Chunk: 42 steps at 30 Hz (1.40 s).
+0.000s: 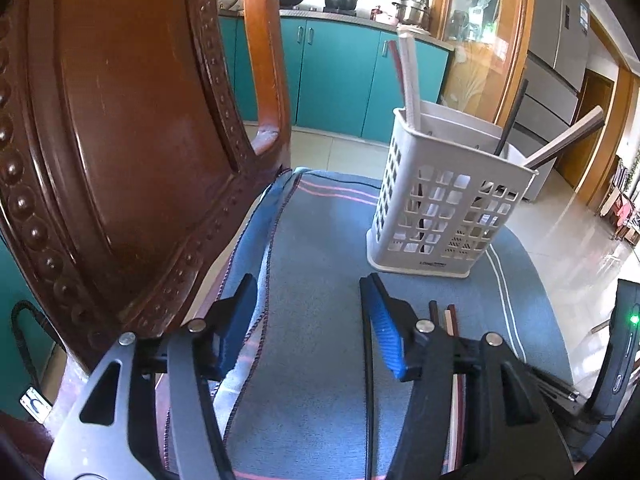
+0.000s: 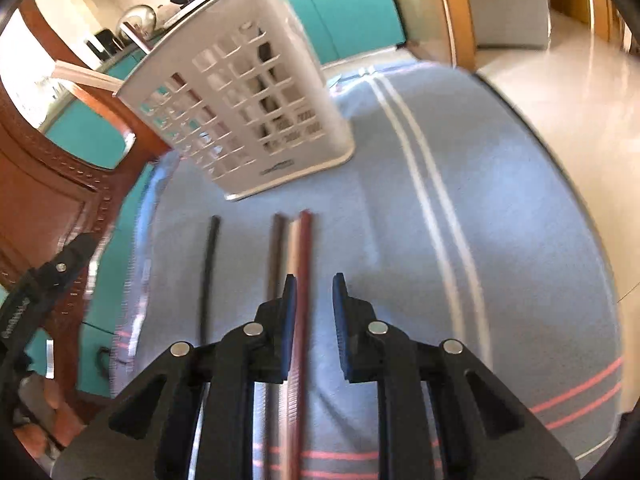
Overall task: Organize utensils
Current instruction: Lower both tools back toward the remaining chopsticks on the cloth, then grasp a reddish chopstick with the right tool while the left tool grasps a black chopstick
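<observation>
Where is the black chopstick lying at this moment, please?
In the right wrist view, the black chopstick lies alone on the blue cloth, left of the three brown chopsticks and in front of the white basket.

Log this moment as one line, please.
left claw: open, empty | right claw: open over reddish-brown chopstick | white slotted plastic holder: upright on blue cloth

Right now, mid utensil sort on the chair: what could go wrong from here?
1. The right gripper straddles the reddish chopstick with jaws apart; the brown and pale ones lie touching it, so closing may nudge or drag them.
2. The white basket is tall, with utensils leaning out; a bump while inserting could tip it.
3. The black chopstick lies apart near the cloth's edge and could roll off.
</observation>
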Each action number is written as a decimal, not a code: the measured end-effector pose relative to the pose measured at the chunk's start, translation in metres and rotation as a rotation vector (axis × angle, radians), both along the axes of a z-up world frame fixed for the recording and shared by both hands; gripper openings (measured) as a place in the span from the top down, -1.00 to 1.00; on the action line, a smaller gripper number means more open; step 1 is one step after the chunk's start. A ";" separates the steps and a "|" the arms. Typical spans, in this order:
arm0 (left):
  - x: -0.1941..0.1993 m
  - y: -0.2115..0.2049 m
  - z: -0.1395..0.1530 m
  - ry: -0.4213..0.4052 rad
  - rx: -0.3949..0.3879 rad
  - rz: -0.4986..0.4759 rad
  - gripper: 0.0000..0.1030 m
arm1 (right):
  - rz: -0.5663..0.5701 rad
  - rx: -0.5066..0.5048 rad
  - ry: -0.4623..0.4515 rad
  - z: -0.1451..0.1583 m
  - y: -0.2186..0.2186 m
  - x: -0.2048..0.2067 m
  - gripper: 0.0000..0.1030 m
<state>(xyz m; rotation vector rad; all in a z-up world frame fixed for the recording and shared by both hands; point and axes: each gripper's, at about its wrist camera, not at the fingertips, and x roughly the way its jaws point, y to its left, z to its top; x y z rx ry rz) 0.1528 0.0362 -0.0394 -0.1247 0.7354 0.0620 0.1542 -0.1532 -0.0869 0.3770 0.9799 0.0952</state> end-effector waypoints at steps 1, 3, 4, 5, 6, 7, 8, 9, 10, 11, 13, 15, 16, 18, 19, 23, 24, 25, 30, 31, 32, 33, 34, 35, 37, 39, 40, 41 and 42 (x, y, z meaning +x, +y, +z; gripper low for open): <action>0.002 0.001 -0.002 0.011 -0.005 0.005 -0.13 | 0.006 -0.023 -0.005 0.000 0.002 -0.001 0.64; 0.005 0.003 -0.006 0.032 -0.015 0.012 -0.16 | 0.039 -0.053 0.007 -0.003 0.006 0.001 0.64; 0.006 0.004 -0.009 0.045 -0.021 0.015 -0.16 | 0.057 -0.060 0.017 -0.005 0.010 0.002 0.64; 0.008 0.005 -0.011 0.056 -0.025 0.014 -0.16 | 0.075 -0.069 0.028 -0.008 0.014 0.003 0.64; 0.008 0.004 -0.012 0.062 -0.026 0.014 -0.17 | 0.090 -0.078 0.034 -0.010 0.018 0.003 0.64; 0.009 0.004 -0.013 0.068 -0.025 0.012 -0.17 | 0.103 -0.096 0.027 -0.011 0.022 0.004 0.64; 0.009 0.002 -0.014 0.071 -0.020 0.009 -0.18 | 0.108 -0.139 0.015 -0.010 0.027 0.003 0.64; 0.009 0.001 -0.015 0.074 -0.016 0.006 -0.21 | 0.111 -0.174 0.010 -0.009 0.030 0.004 0.64; 0.009 0.000 -0.016 0.077 -0.012 0.003 -0.23 | 0.112 -0.185 0.015 -0.010 0.031 0.005 0.64; 0.010 -0.001 -0.017 0.080 -0.006 -0.002 -0.24 | 0.110 -0.178 0.020 -0.010 0.031 0.006 0.64; 0.009 -0.002 -0.018 0.087 -0.001 -0.008 -0.25 | 0.115 -0.188 0.027 -0.010 0.032 0.007 0.64; 0.010 -0.003 -0.020 0.095 0.005 -0.011 -0.26 | 0.120 -0.196 0.029 -0.010 0.034 0.009 0.64; 0.010 -0.003 -0.021 0.101 0.006 -0.011 -0.26 | 0.126 -0.201 0.027 -0.010 0.035 0.009 0.64; 0.012 -0.004 -0.024 0.117 0.008 -0.015 -0.27 | 0.172 -0.260 0.014 -0.012 0.045 0.010 0.63; 0.013 -0.005 -0.026 0.127 0.007 -0.019 -0.27 | 0.177 -0.278 0.010 -0.013 0.049 0.011 0.63; 0.015 -0.009 -0.034 0.160 0.010 -0.041 -0.28 | 0.119 -0.199 0.047 -0.015 0.035 0.017 0.84; 0.015 -0.010 -0.036 0.165 0.014 -0.045 -0.29 | 0.088 -0.168 0.060 -0.016 0.027 0.019 0.85; 0.015 -0.012 -0.037 0.172 0.019 -0.050 -0.30 | 0.060 -0.166 0.062 -0.015 0.022 0.020 0.86; 0.022 -0.026 -0.053 0.216 0.040 -0.085 -0.32 | 0.018 -0.139 0.066 -0.018 0.013 0.022 0.86; 0.024 -0.031 -0.057 0.227 0.047 -0.095 -0.32 | 0.017 -0.137 0.065 -0.018 0.013 0.022 0.86; 0.026 -0.035 -0.062 0.237 0.056 -0.104 -0.32 | 0.018 -0.136 0.065 -0.017 0.014 0.021 0.85; 0.028 -0.038 -0.065 0.243 0.061 -0.110 -0.32 | 0.018 -0.131 0.063 -0.016 0.012 0.019 0.84; 0.030 -0.042 -0.069 0.249 0.062 -0.122 -0.32 | 0.015 -0.127 0.062 -0.014 0.011 0.018 0.83; 0.032 -0.046 -0.072 0.252 0.061 -0.133 -0.32 | 0.013 -0.122 0.063 -0.015 0.011 0.019 0.79; 0.037 -0.049 -0.078 0.262 0.075 -0.132 -0.32 | 0.012 -0.118 0.061 -0.011 0.003 0.014 0.76; 0.040 -0.052 -0.086 0.278 0.086 -0.128 -0.26 | 0.009 -0.119 0.059 -0.010 0.001 0.013 0.73; 0.040 -0.052 -0.086 0.270 0.083 -0.126 -0.20 | 0.010 -0.119 0.059 -0.009 0.001 0.013 0.70; 0.040 -0.052 -0.085 0.270 0.081 -0.129 -0.05 | 0.011 -0.120 0.059 -0.009 0.001 0.013 0.69; 0.039 -0.053 -0.084 0.270 0.078 -0.132 0.22 | 0.013 -0.119 0.059 -0.009 0.002 0.013 0.68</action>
